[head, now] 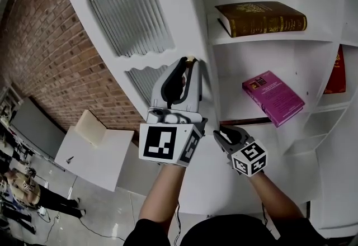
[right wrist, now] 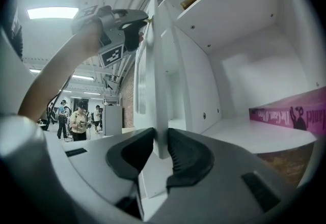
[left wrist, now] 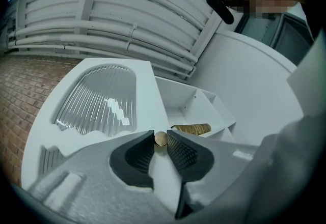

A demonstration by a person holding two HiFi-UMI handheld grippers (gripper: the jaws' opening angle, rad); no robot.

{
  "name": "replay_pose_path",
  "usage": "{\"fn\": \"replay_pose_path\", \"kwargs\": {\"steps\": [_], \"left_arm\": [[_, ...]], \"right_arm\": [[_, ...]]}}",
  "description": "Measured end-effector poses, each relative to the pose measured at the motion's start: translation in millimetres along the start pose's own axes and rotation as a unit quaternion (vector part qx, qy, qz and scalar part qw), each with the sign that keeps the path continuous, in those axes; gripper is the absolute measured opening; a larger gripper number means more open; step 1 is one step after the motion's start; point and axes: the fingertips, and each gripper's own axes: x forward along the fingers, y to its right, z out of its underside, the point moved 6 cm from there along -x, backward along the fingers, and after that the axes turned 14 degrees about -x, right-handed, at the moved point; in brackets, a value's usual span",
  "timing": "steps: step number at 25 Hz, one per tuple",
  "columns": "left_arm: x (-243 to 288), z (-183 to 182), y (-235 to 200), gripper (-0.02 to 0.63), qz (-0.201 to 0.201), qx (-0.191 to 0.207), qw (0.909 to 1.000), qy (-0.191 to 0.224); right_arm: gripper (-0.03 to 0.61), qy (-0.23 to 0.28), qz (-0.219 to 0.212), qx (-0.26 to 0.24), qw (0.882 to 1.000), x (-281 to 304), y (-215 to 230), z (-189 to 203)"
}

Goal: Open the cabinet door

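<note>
The white cabinet door [head: 134,10], with ribbed glass panes, stands swung out from the cabinet [head: 279,43]. My left gripper [head: 187,65] is shut on the door's small brass knob [head: 191,58]; in the left gripper view the knob [left wrist: 160,139] sits pinched between the black pads [left wrist: 178,149]. Lower down, my right gripper [head: 220,134] is shut on the door's free edge. The right gripper view shows that edge [right wrist: 155,65] running up between its pads [right wrist: 178,151], with the left gripper [right wrist: 140,27] higher on the same edge.
On the shelves lie a brown book [head: 260,17], a magenta book [head: 274,97] and a red book [head: 335,71]. A brick wall [head: 50,55] stands to the left, a white table [head: 92,152] below it. People [right wrist: 79,121] stand far off in the room.
</note>
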Motion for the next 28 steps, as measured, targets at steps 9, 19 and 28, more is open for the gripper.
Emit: {"fn": "replay_pose_path", "kwargs": {"steps": [9, 19, 28], "left_arm": [[-11, -5, 5, 0.084, -0.005, 0.009, 0.9998, 0.015], [-45, -19, 9, 0.081, -0.001, -0.045, 0.9974, 0.056], [-86, -44, 0, 0.081, 0.065, -0.063, 0.9948, 0.047]], "right_arm": [[0.080, -0.010, -0.001, -0.008, 1.000, -8, -11, -5], [0.072, -0.024, 0.009, -0.008, 1.000, -23, -51, -13], [0.071, -0.012, 0.071, 0.012, 0.997, -35, -104, -22]]}}
